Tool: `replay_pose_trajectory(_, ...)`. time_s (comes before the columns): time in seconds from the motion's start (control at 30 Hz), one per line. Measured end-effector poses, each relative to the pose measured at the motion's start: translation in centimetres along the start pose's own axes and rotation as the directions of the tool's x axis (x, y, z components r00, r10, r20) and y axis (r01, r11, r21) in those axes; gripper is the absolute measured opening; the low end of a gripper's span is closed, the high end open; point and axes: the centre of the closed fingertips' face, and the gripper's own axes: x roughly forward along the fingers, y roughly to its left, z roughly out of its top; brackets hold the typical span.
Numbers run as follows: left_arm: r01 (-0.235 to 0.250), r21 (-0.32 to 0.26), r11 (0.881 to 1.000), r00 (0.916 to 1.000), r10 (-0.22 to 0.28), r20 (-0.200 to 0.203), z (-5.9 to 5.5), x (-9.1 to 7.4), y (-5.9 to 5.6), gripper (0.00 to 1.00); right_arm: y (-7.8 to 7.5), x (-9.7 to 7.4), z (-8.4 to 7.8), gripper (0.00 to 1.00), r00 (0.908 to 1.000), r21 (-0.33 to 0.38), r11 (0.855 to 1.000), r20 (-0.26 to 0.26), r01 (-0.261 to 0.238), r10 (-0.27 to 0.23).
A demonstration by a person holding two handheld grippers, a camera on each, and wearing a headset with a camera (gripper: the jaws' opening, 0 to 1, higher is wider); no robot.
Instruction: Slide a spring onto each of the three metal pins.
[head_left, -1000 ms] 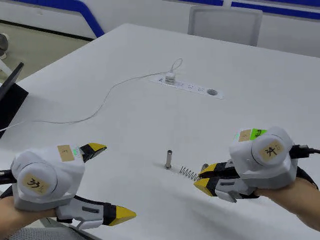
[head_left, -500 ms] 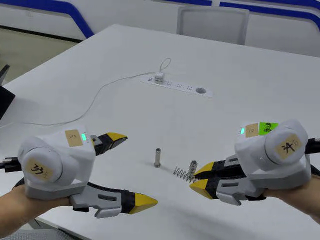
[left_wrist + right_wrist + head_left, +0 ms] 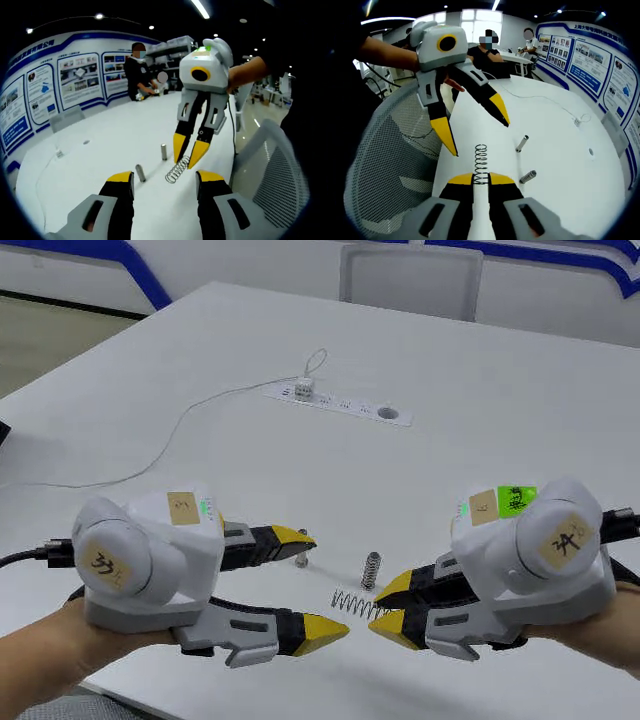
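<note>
- My right gripper (image 3: 377,613) is clenched on one end of the spring (image 3: 350,602); the rest pokes out toward 9 o'clock.
- My left gripper (image 3: 322,582) gapes wide and empty, with a jaw on either side of the spring's free end.
- There's a bare pin (image 3: 301,560) at 10 o'clock of the spring. The coiled pin (image 3: 371,570) at 1 o'clock looks sleeved.
- Risk: I only hold the spring by its tip, so a missed pin top could buckle it or flick it out. My left jaw could also topple the bare pin.

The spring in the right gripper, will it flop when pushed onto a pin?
The spring juts straight from the right gripper, held by one end, so probably fairly stiff. Thin open coils suggest it's light and may buckle sideways.
</note>
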Motion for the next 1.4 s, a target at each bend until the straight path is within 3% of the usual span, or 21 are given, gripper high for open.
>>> replay_pose_trajectory(0.23,0.021,0.023,1.0,0.9993,-0.02,-0.03,-0.5,0.6,-0.6,0.47,0.6,0.4,0.4,0.11,0.9998,-0.024,1.0,-0.004,-0.018,0.018)
replay_pose_trajectory(0.33,0.004,0.007,1.0,0.9997,-0.004,-0.024,-0.4,0.7,-0.4,0.44,0.7,0.4,0.4,0.11,0.9997,-0.081,0.997,-0.019,-0.015,0.014)
replay_pose_trajectory(0.53,0.039,0.037,0.999,0.997,-0.036,-0.068,-1.4,1.0,-1.3,0.29,0.9,0.4,0.7,0.11,0.9995,-0.097,0.995,-0.022,-0.024,0.021)
replay_pose_trajectory(0.67,0.046,0.043,0.998,0.9961,-0.043,-0.078,-1.7,1.1,-1.6,0.28,1.2,0.6,0.9,0.11,0.9993,-0.112,0.993,-0.019,-0.033,0.031)
replay_pose_trajectory(0.77,0.061,0.048,0.997,0.995,-0.057,-0.082,-1.8,1.1,-1.9,0.2,1.2,0.7,0.9,0.11,0.9992,-0.12,0.992,-0.025,-0.034,0.031)
replay_pose_trajectory(1.0,0.068,0.059,0.996,0.9942,-0.063,-0.088,-1.8,1.0,-2.0,0.17,1.3,0.8,0.9,0.11,0.999,-0.122,0.992,-0.025,-0.04,0.038)
replay_pose_trajectory(1.27,0.089,0.139,0.986,0.9899,-0.072,-0.122,-2.2,0.7,-2.5,0.12,1.5,0.8,1.1,0.11,0.999,-0.155,0.987,-0.026,-0.04,0.036)
replay_pose_trajectory(1.4,0.098,0.162,0.982,0.9901,-0.08,-0.116,-2.1,0.6,-2.9,0.11,1.8,0.8,1.1,0.11,0.9989,-0.19,0.981,-0.023,-0.044,0.04)
